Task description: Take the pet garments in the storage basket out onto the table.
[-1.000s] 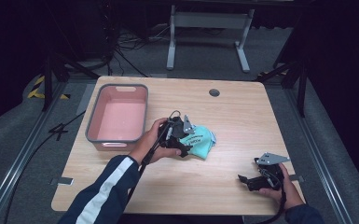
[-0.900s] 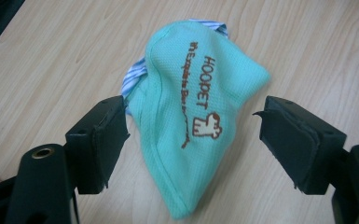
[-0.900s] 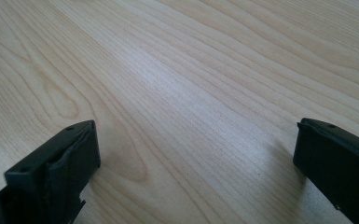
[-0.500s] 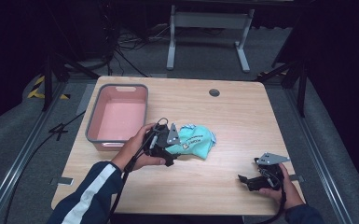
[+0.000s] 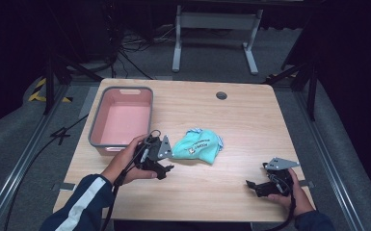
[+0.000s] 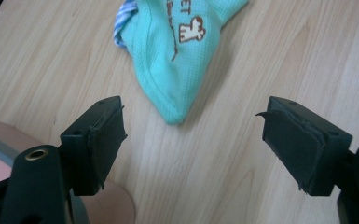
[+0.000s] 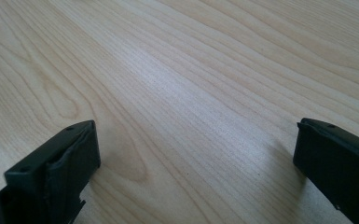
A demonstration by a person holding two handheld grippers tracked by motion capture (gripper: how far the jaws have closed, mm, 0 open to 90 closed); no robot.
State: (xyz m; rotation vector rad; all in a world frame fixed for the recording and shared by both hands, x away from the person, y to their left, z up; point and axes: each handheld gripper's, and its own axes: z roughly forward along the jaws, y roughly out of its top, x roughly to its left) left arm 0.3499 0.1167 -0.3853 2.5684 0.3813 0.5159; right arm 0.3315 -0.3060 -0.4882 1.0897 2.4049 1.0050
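My left gripper point(image 6: 191, 149) stands wide and empty, the green garment point(image 6: 177, 51) lying on the worktop point(image 5: 250, 120) just ahead of its jaws. My right gripper point(image 7: 196, 177), also wide, rests well apart over bare wood. Risk, in my judgement: closing on the garment's thin tip alone could let it slip free.

Dark navy sleeve with a broad white stripe point(image 5: 84, 204) on the left forearm; dark sleeve cuff point(image 5: 313, 222) at the right wrist. Black two-jaw left gripper point(image 5: 160, 156) with grey three-cornered plate and trailing black cable. Black right gripper point(image 5: 265, 185), likewise grey-plated. Jaws faced with thick, black, rough-edged pads; brass-coloured eyelet at one base.
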